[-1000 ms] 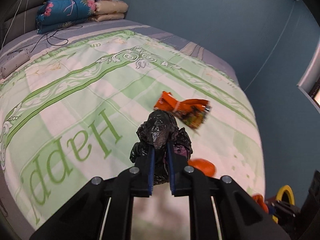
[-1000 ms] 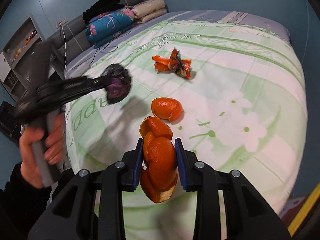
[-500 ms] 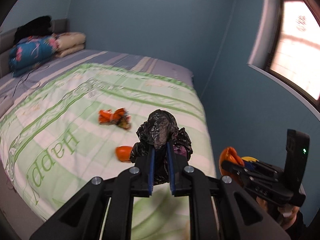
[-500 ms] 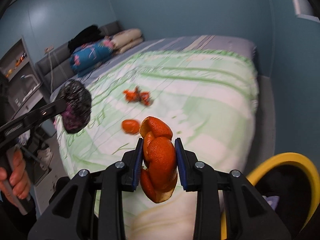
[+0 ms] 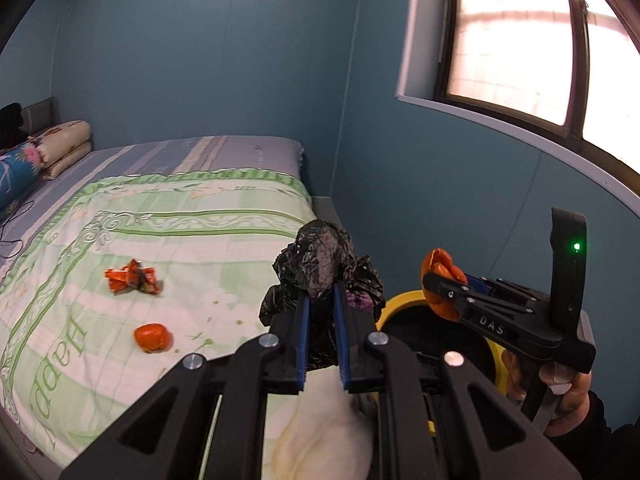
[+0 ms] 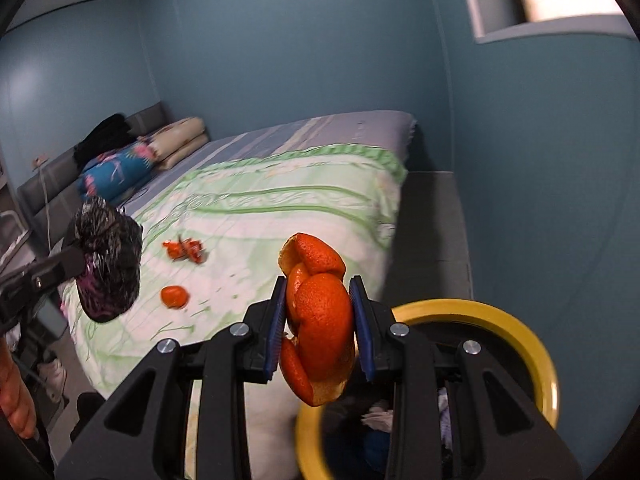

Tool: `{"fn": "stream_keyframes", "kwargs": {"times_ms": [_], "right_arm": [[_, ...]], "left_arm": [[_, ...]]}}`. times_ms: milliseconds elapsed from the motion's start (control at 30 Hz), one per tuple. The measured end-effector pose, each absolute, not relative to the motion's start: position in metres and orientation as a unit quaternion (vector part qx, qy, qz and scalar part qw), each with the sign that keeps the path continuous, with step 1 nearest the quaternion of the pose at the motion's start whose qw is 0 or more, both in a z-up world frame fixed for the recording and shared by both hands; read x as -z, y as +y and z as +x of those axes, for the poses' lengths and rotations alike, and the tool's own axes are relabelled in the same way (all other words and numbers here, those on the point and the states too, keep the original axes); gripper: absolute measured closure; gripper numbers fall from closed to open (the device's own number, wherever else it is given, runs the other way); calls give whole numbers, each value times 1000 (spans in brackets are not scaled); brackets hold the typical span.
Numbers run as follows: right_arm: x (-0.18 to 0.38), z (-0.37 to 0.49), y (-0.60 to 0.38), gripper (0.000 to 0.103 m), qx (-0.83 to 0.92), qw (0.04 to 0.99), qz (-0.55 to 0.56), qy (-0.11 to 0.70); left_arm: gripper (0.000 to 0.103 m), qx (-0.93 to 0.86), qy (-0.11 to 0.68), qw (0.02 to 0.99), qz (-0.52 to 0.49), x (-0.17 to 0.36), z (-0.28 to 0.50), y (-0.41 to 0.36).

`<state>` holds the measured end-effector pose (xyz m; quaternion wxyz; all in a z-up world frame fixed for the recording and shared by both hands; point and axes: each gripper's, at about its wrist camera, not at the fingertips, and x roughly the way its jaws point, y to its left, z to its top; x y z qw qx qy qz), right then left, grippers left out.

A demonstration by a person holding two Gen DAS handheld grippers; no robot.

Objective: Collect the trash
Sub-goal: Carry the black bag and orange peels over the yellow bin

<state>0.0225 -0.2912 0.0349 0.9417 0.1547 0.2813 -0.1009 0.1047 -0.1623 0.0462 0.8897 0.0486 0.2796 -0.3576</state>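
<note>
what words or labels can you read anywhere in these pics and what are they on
"Happ": large green letters on the bedspread, seen upside down near its left edge in the left wrist view; the word runs on past what can be read.
"DAS": small raised letters on the side of the right gripper.
In the right wrist view, the bedspread lettering is hidden and nothing else is legible.

A green-patterned bed (image 5: 224,216) is seen carrying an orange wrapper (image 5: 131,277), with an orange peel (image 5: 151,337) nearer its foot and folded bedding (image 5: 44,152) at its head.
</note>
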Motion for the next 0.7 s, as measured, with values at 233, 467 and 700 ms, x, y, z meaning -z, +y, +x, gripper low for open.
{"fn": "stream_keyframes", "kwargs": {"times_ms": [233, 467, 700], "right_arm": [[-28, 1, -321, 74, 156, 931, 162, 288], [-13, -6, -338, 73, 172, 919, 184, 304], [-2, -6, -345, 73, 192, 911, 189, 312]], "left_arm": [[92, 394, 289, 870, 69, -37, 93, -211], [92, 417, 318, 849, 68, -16, 91, -246], [92, 421, 337, 839, 67, 2, 97, -263]]}}
